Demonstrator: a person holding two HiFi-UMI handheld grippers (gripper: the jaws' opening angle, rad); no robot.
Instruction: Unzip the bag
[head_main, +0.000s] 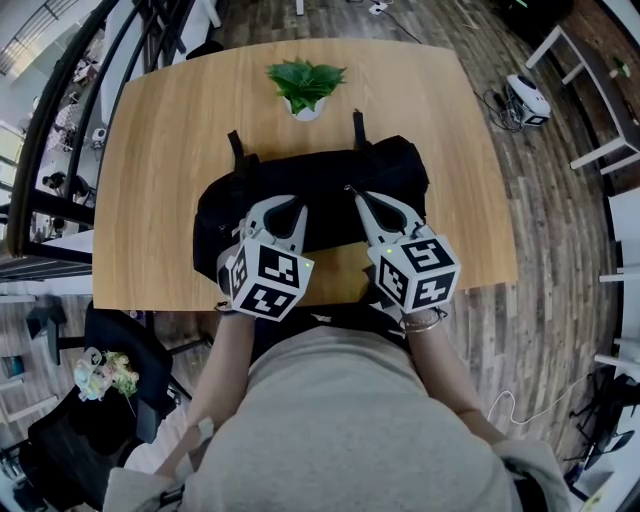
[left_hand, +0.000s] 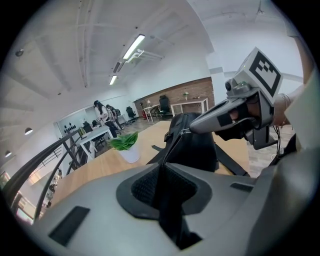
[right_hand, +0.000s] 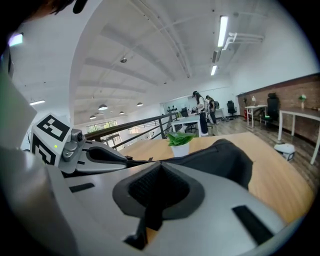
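Note:
A black bag (head_main: 330, 180) lies across the wooden table (head_main: 160, 150), close to the near edge. My left gripper (head_main: 279, 203) is shut on a fold of black fabric at the bag's left end, beside the zip line (left_hand: 172, 147). From that pinch the zip runs up to my right gripper (left_hand: 191, 130), which is shut with a small metal zipper pull at its tip. In the head view the right gripper (head_main: 351, 190) rests on top of the bag, right of the left one. From the right gripper view, the left gripper (right_hand: 131, 161) sits at the left and the bag (right_hand: 225, 160) bulges beyond.
A small potted plant (head_main: 305, 85) stands behind the bag at the table's far side. A metal railing (head_main: 60, 120) runs along the left. An office chair (head_main: 95, 345) sits at lower left. A round device with cables (head_main: 526, 98) lies on the floor at the right.

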